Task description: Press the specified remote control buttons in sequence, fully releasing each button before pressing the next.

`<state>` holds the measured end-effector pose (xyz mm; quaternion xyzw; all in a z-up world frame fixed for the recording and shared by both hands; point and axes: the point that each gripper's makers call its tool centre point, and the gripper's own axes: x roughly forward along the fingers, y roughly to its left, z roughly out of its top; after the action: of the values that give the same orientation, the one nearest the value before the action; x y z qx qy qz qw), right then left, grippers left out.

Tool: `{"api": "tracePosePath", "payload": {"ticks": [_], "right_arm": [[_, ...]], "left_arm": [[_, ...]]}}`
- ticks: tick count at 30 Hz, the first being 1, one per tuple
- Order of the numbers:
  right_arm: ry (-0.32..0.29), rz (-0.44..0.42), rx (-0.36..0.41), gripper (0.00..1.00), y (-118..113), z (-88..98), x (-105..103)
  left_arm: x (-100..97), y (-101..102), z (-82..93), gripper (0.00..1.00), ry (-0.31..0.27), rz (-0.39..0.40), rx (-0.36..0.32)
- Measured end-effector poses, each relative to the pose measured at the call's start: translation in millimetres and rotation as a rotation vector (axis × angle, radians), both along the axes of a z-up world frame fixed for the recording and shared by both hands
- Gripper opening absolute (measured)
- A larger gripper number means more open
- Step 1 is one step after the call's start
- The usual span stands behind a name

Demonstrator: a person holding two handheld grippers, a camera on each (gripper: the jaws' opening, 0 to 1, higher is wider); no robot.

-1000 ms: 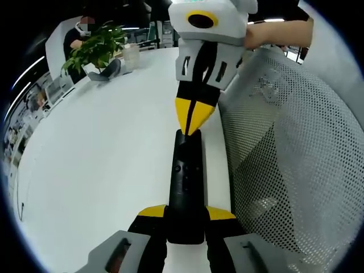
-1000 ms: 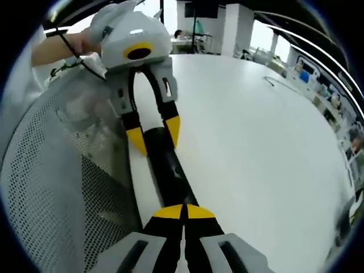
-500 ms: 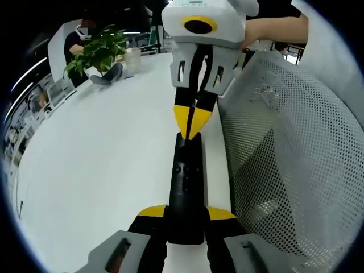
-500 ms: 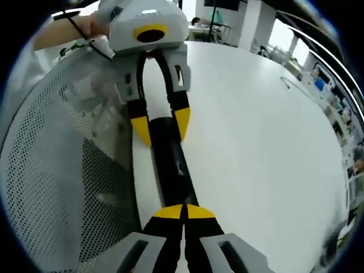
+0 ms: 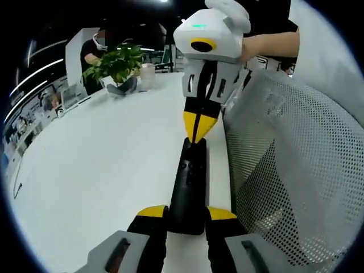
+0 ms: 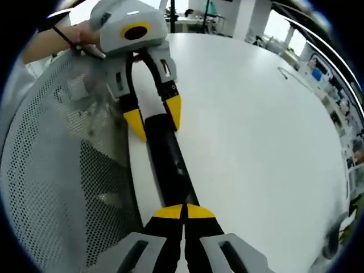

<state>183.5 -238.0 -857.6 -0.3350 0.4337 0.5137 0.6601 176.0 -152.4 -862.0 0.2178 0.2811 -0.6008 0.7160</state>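
The remote control (image 5: 189, 185) is a long black bar lying on the white table (image 5: 102, 170), close to and roughly parallel with the table edge. Just past that edge stands a grey mesh chair back (image 5: 296, 176), so the side toward the chair offers little room. The opposite side is a broad stretch of bare tabletop. At the far end of the table in the left gripper view stand a potted plant (image 5: 116, 62) and a pale cup (image 5: 148, 75), with a seated person (image 5: 99, 48) behind them, all well apart from the remote.

The remote lies between the two tools, which face each other along its length. The left gripper (image 5: 186, 215) holds the near end: its yellow-tipped jaws sit one on each long side of the remote, clamped against it. In the right gripper view the same grip appears at the far end of the remote (image 6: 169, 160).

The right gripper (image 6: 183, 211) has its jaws pressed together with no gap, the yellow tips meeting on the top face of the remote at the end opposite the left gripper (image 6: 152, 118). In the left gripper view, the right gripper (image 5: 197, 132) points down onto the remote's far end.
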Motion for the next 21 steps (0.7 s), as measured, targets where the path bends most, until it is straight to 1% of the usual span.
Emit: {"api": "tracePosePath", "payload": {"ticks": [3, 7, 8, 10, 11, 15, 18, 20, 21], "right_arm": [[0.004, -0.011, 0.006, 0.00, 0.3, 0.0, -1.3], [-0.013, -0.028, 0.032, 0.00, -0.4, 0.7, -2.2], [-0.013, -0.030, 0.048, 0.00, -0.5, 1.1, -1.7], [-0.006, -0.041, 0.117, 0.00, 1.5, 2.3, -1.1], [0.011, -0.075, 0.153, 0.00, 0.9, 2.7, -1.2], [-0.002, -0.057, 0.236, 0.00, -0.4, 4.4, -1.4], [0.015, -0.093, 0.279, 0.00, -0.3, 5.6, -1.7], [0.016, -0.086, 0.304, 0.00, 4.2, 8.2, -3.5], [0.014, -0.083, 0.304, 0.00, 4.9, 8.5, -3.8]], "left_arm": [[-0.9, 0.9, 0.4, 0.25, 0.001, -0.014, 0.015], [-2.6, 1.2, 0.1, 0.24, 0.004, -0.022, 0.026], [-3.7, 0.7, -0.4, 0.24, 0.001, -0.025, 0.025], [-3.1, 1.1, -0.6, 0.24, -0.002, -0.025, 0.017], [-2.9, 0.7, -0.3, 0.24, -0.005, -0.029, 0.014], [-2.9, 0.0, -0.1, 0.24, -0.007, -0.035, 0.007], [-3.7, -0.4, 0.0, 0.24, -0.009, -0.038, 0.000], [-3.4, -0.9, 0.2, 0.24, -0.010, -0.045, -0.005], [-3.0, -1.2, 0.3, 0.24, -0.010, -0.048, -0.006]]}}
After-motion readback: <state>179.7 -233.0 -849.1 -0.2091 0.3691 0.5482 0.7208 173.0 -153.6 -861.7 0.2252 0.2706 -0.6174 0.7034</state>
